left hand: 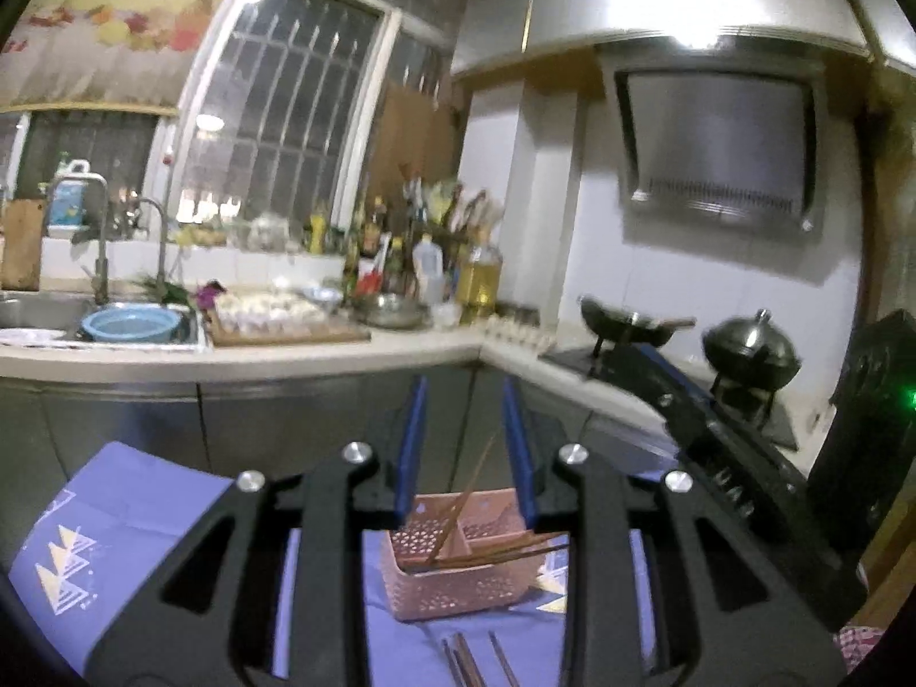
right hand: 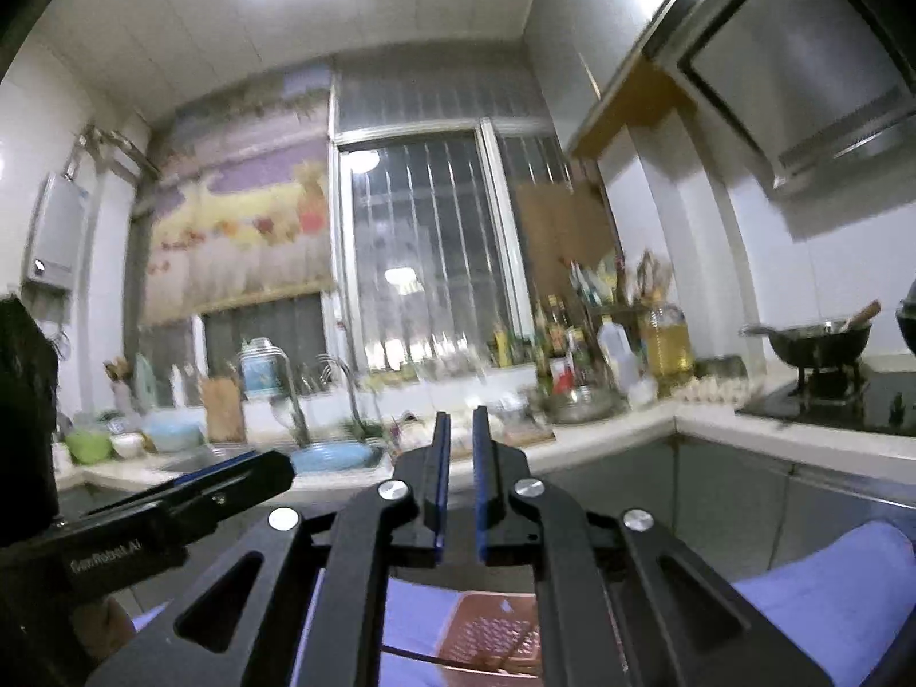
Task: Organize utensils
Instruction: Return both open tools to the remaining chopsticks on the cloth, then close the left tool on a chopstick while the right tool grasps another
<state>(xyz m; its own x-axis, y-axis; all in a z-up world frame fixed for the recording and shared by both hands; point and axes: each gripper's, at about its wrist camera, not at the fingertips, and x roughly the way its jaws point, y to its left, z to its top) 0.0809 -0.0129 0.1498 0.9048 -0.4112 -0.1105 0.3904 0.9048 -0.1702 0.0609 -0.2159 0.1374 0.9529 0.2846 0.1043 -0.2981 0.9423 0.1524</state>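
Observation:
A pink perforated basket point(left hand: 458, 561) sits on a purple-clothed table point(left hand: 131, 521) and holds several brown chopsticks point(left hand: 458, 509), some leaning out. More chopsticks point(left hand: 475, 661) lie loose on the cloth in front of the basket. My left gripper point(left hand: 465, 395) is open and empty, raised above the basket. My right gripper point(right hand: 460, 421) is open a narrow gap and empty, held above the basket point(right hand: 495, 630), which shows low in its view. The left gripper point(right hand: 229, 481) also shows at the left of the right wrist view.
A kitchen counter point(left hand: 343, 352) runs behind with a sink point(left hand: 34, 315), a blue basin point(left hand: 129, 323), a board of dumplings point(left hand: 275, 315), bottles point(left hand: 435, 263) and a stove with a wok point(left hand: 630, 323) and a pot point(left hand: 750, 352). The right gripper's body point(left hand: 744, 458) is at the right.

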